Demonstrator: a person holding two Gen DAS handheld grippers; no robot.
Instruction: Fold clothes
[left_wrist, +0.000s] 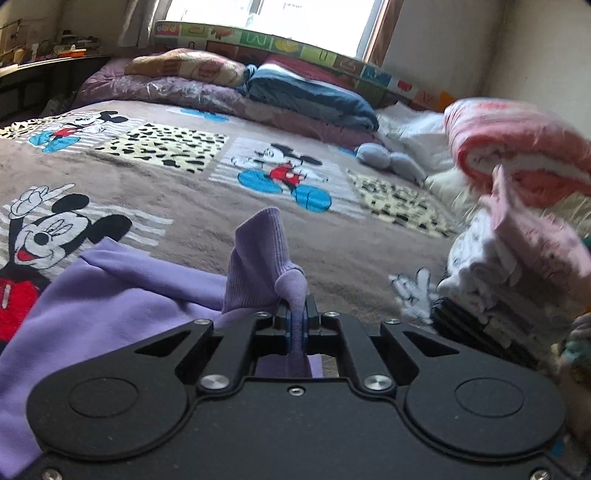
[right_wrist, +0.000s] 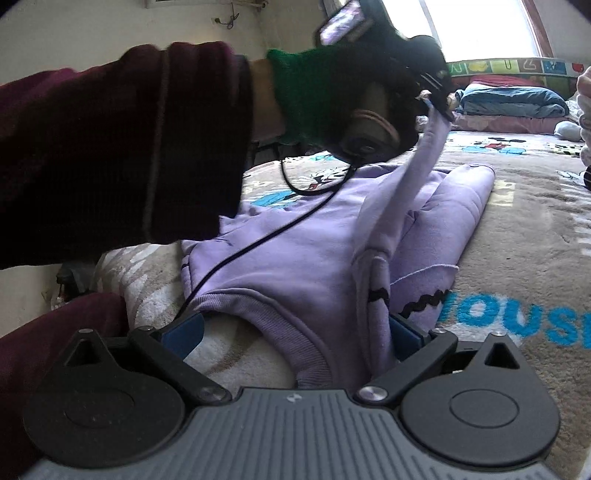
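Note:
A lilac sweatshirt (right_wrist: 303, 240) lies spread on the Mickey Mouse blanket (right_wrist: 524, 229). My left gripper (left_wrist: 296, 306) is shut on the sweatshirt's ribbed sleeve cuff (left_wrist: 258, 258) and holds it lifted above the bed. In the right wrist view the left gripper (right_wrist: 432, 99) shows high up, with the sleeve (right_wrist: 406, 177) stretched up to it from the body of the garment. My right gripper (right_wrist: 295, 332) is open, its blue pads (right_wrist: 184, 332) on either side of the ribbed hem (right_wrist: 295, 325), low over the blanket.
A stack of folded clothes (left_wrist: 517, 266) stands at the right of the bed under a pink and white rolled blanket (left_wrist: 517, 147). Pillows and quilts (left_wrist: 258, 88) lie at the head under the window. My left arm (right_wrist: 110, 147) and a cable (right_wrist: 258, 240) cross over the sweatshirt.

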